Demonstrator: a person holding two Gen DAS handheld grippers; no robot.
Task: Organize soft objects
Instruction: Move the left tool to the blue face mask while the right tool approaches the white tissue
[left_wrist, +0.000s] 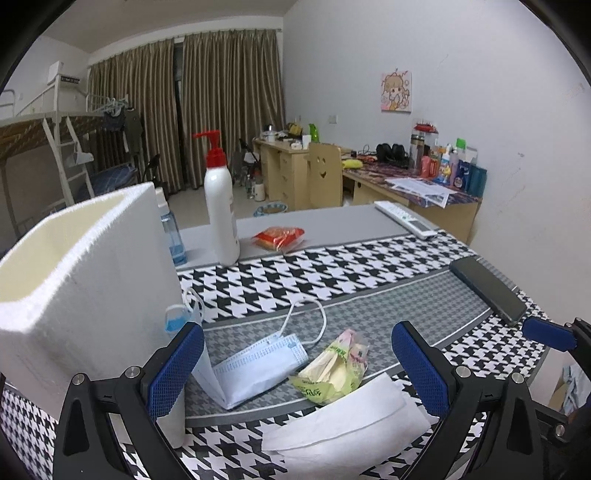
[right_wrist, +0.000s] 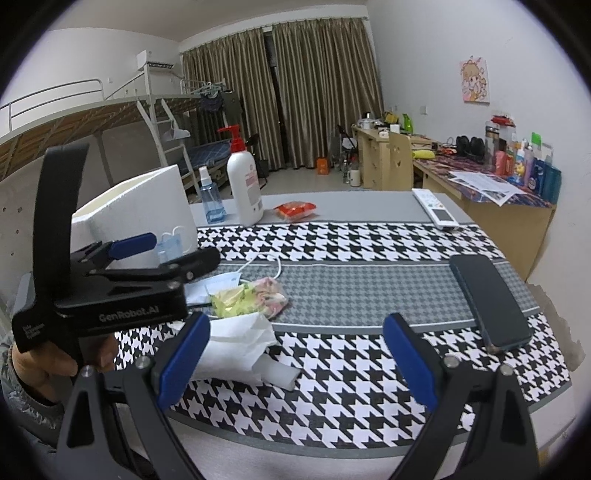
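Note:
A folded blue-white face mask (left_wrist: 255, 365) lies on the houndstooth cloth beside a crumpled yellow-green tissue pack (left_wrist: 332, 369) and a white tissue (left_wrist: 343, 424). A second blue mask (left_wrist: 181, 317) leans against the white foam box (left_wrist: 85, 280). My left gripper (left_wrist: 297, 365) is open and empty, its jaws to either side of the mask and pack. My right gripper (right_wrist: 295, 358) is open and empty above the cloth, right of the tissue (right_wrist: 236, 343) and pack (right_wrist: 251, 295). The left gripper (right_wrist: 147, 254) also shows in the right wrist view.
A dark phone (left_wrist: 487, 290) lies at the right. A white pump bottle with red top (left_wrist: 219, 206), a blue spray bottle (left_wrist: 171, 232), a red snack pack (left_wrist: 279, 238) and a white remote (left_wrist: 404, 218) stand farther back. The table edge (right_wrist: 369, 439) is near.

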